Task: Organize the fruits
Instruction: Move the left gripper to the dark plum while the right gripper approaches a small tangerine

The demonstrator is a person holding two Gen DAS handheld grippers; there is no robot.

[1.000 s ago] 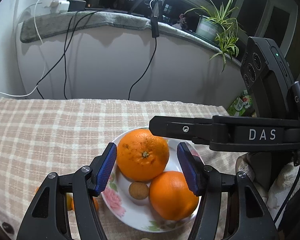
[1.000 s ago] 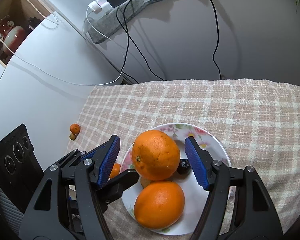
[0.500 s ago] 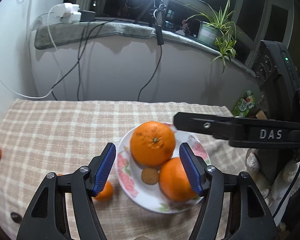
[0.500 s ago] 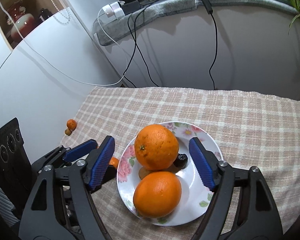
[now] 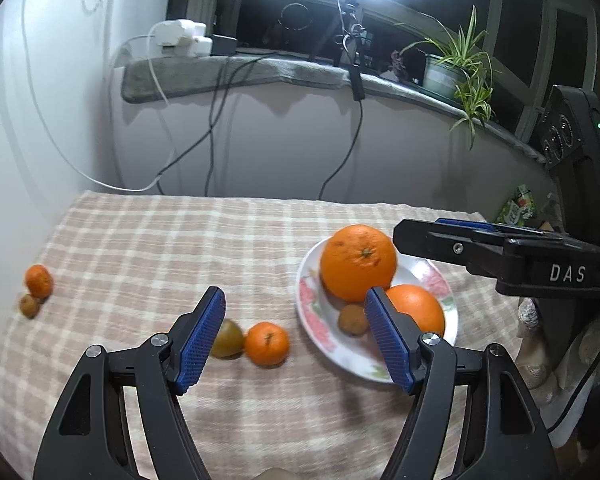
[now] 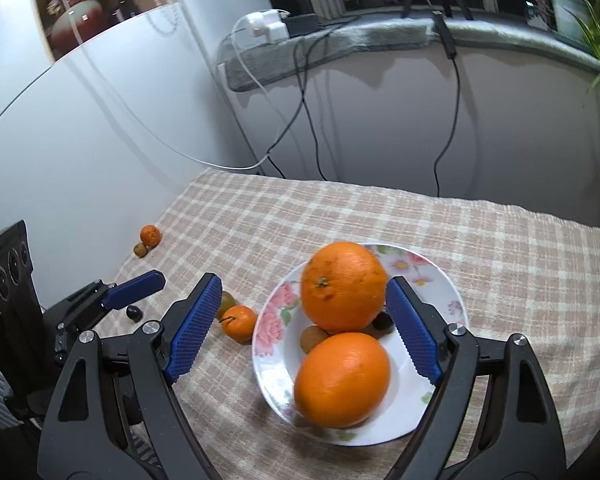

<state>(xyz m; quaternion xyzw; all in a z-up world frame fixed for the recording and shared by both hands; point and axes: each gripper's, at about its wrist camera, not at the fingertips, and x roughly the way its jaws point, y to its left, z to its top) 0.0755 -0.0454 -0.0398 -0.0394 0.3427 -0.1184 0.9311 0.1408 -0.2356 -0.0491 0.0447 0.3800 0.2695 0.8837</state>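
A flowered white plate [image 5: 320, 332] [image 6: 436, 280] holds two big oranges [image 5: 358, 262] [image 6: 342, 286], [image 5: 418, 308] [image 6: 342, 378], a small brown fruit [image 5: 352, 319] [image 6: 313, 338] and a dark fruit [image 6: 383, 321]. Left of the plate lie a small mandarin [image 5: 267, 343] [image 6: 238, 322] and a greenish-brown fruit [image 5: 228, 338] [image 6: 227, 300]. Another mandarin [image 5: 39, 280] [image 6: 150, 235] and small brown fruit [image 5: 29, 305] [image 6: 140, 249] sit at the table's left edge. My left gripper [image 5: 296, 336] is open above the near mandarin. My right gripper [image 6: 300, 326] is open above the plate.
The table carries a beige checked cloth [image 5: 160, 240] [image 6: 480, 248]. A wall with hanging cables [image 5: 220, 128] stands behind it, and a sill with a potted plant [image 5: 456, 68]. A small dark fruit [image 6: 133, 312] lies near the left gripper in the right wrist view.
Both grippers have pulled back and up from the plate. The left gripper has swung left, so the mandarin and greenish fruit beside the plate now lie between its fingers.
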